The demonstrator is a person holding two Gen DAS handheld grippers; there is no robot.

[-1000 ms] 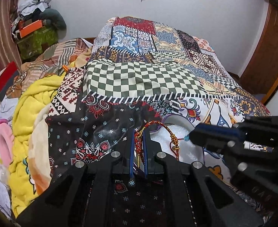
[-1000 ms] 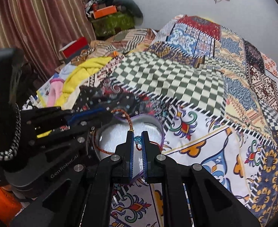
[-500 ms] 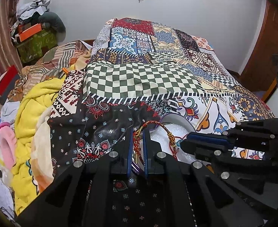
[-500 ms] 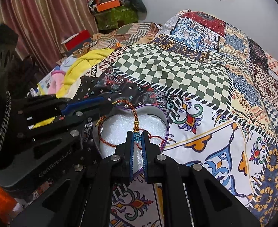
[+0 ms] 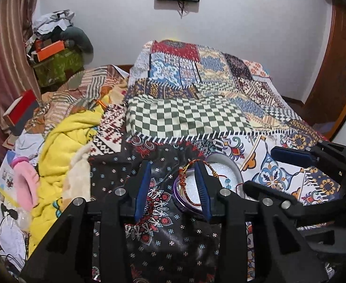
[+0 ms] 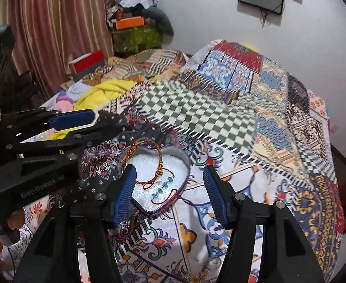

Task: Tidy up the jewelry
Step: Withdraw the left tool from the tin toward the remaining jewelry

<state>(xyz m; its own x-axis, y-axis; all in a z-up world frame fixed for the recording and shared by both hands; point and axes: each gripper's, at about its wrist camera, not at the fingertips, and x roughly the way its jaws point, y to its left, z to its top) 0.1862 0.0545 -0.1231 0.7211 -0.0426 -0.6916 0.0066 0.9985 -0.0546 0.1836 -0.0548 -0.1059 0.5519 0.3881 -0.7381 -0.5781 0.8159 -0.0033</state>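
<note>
A heart-shaped purple tin (image 6: pixel 184 165) with white foam lining sits on the patterned bedspread. A red and gold thread bracelet (image 6: pixel 159 165) with teal beads lies inside it, one loop draped over the tin's far left rim. In the left wrist view the same bracelet (image 5: pixel 184 174) and tin (image 5: pixel 178 197) show between the fingers. My right gripper (image 6: pixel 170 192) is open, hovering just over the near side of the tin, holding nothing. My left gripper (image 5: pixel 173 187) is open too, just left of the tin, empty.
The bed is covered by a patchwork spread (image 6: pixel 220 108). A yellow blanket (image 5: pixel 62 146) and pink item (image 5: pixel 24 184) lie heaped on the left. Boxes and bags (image 5: pixel 55 59) pile up by the curtain. A wooden door (image 5: pixel 337 70) stands at the right.
Both grippers were shut on the bracelet and have opened. The bracelet has dropped into the heart tin. Both grippers have drawn back slightly.
</note>
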